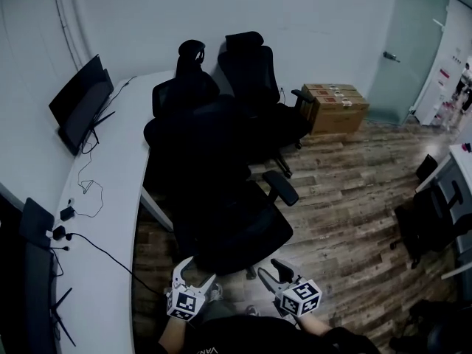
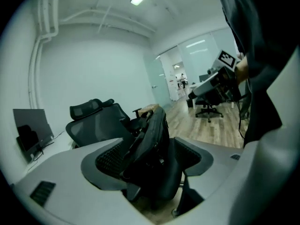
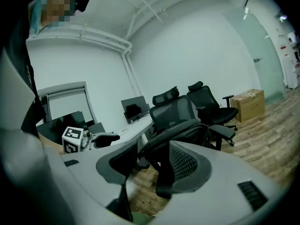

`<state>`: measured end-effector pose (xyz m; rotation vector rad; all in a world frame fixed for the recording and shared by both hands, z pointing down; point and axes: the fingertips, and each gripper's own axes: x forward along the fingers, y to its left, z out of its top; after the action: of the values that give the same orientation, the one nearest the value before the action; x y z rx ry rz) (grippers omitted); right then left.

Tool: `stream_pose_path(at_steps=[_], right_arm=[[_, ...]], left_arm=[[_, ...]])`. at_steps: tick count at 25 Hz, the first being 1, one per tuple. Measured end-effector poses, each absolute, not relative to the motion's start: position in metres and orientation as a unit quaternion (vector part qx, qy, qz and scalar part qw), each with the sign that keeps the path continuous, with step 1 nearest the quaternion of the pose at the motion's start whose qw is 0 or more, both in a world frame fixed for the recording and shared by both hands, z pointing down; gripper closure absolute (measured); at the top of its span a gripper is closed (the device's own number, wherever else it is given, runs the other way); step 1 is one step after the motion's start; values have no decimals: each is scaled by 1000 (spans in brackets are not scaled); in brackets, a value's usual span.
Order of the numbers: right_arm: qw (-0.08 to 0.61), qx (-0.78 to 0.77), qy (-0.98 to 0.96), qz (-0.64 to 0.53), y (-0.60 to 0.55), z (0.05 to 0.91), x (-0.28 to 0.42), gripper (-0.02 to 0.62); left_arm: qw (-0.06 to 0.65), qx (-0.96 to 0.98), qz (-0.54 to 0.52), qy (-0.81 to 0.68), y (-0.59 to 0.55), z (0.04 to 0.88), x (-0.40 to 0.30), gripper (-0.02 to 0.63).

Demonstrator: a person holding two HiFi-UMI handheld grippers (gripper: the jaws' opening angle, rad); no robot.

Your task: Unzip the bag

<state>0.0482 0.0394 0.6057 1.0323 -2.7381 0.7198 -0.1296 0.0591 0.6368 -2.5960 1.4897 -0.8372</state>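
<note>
Wood-plank floor carries a black chair (image 1: 254, 234); the dark bag (image 1: 210, 164) sits on its seat. Left tongs (image 1: 196, 270) and right tongs (image 1: 273, 271) hang spread, empty, short of the bag. Best: one steadies the bag's edge, the other pinches the zipper pull.

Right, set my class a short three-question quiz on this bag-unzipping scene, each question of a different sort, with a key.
1. Multiple choice: the black bag rests on: A) the white desk; B) the seat of the nearest office chair; C) the floor.
2. True or false: the left gripper and the right gripper are both clamped on the bag.
3. Short answer: what are the brown things standing near the glass door?

Key
1. B.
2. False: both grippers have their jaws apart and are short of the bag.
3. Cardboard boxes.
</note>
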Motion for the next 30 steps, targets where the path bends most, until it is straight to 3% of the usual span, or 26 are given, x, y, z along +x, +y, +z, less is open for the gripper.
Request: stream_pose_path(at_steps=[5, 19, 30], right_arm=[[68, 380, -888, 250, 26, 611, 39, 402], [77, 472, -835, 273, 6, 637, 9, 402], [80, 506, -813, 277, -2, 646, -27, 402]], left_arm=[[29, -851, -336, 402, 30, 677, -138, 264], [80, -887, -385, 243, -15, 736, -133, 261], [118, -890, -379, 222, -44, 749, -144, 262]])
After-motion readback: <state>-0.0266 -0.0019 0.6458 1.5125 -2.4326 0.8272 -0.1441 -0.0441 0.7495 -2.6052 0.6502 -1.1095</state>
